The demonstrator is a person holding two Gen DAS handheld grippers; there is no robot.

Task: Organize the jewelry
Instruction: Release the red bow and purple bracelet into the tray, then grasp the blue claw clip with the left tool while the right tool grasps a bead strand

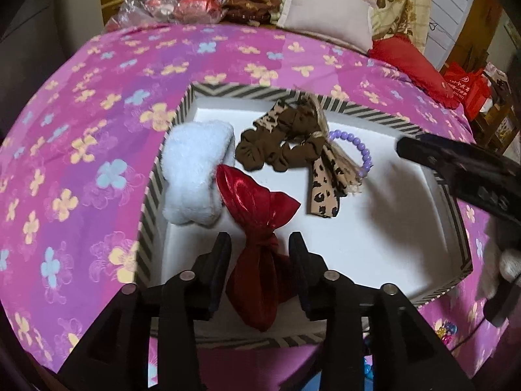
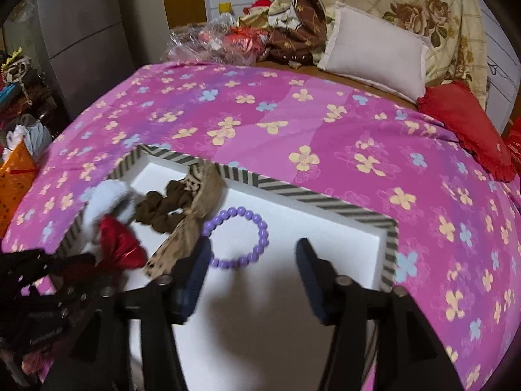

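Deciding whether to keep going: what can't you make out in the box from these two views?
- Red bow: lower end hidden by left gripper, left wrist view; contact unclear.
- Purple bead bracelet: partly covered by leopard scrunchie.
- White fluffy band: blurred, right wrist view.
- Striped box: near wall behind gripper.

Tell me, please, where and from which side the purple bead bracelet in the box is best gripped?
Grip the purple bead bracelet on its bare right arc, coming from above with one finger inside the ring. It lies flat on the white floor, and its left side touches the leopard-print ribbon.
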